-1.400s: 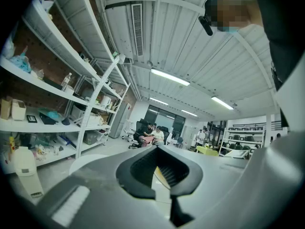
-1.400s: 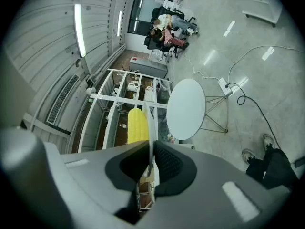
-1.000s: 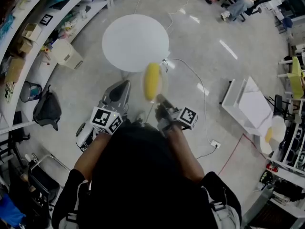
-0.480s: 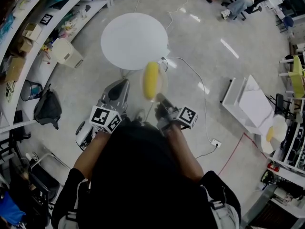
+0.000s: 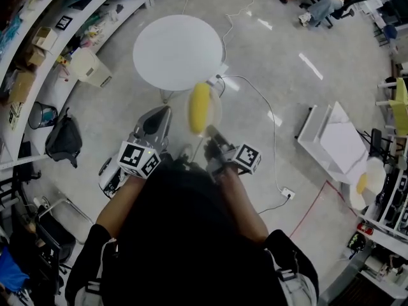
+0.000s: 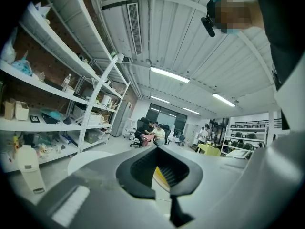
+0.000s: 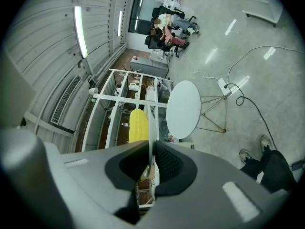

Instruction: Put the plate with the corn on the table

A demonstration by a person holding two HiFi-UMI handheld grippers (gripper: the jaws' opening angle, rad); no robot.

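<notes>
Right hand-held gripper [image 5: 211, 134] clamped on rim of plate [image 5: 217, 105], frame centre. Corn [image 5: 199, 108] lies on plate. Plate in air above floor [image 5: 95, 116], not yet over round white desk [image 5: 178, 50] at upper centre. Left hand-held gripper [image 5: 160, 116] jaws together, empty, left of plate. Step in hand: carry to desk. Hold plate level so corn does not roll. Bring it over desk middle, lower until flat, only then release. Mind cable [image 5: 255, 101] on floor.
</notes>
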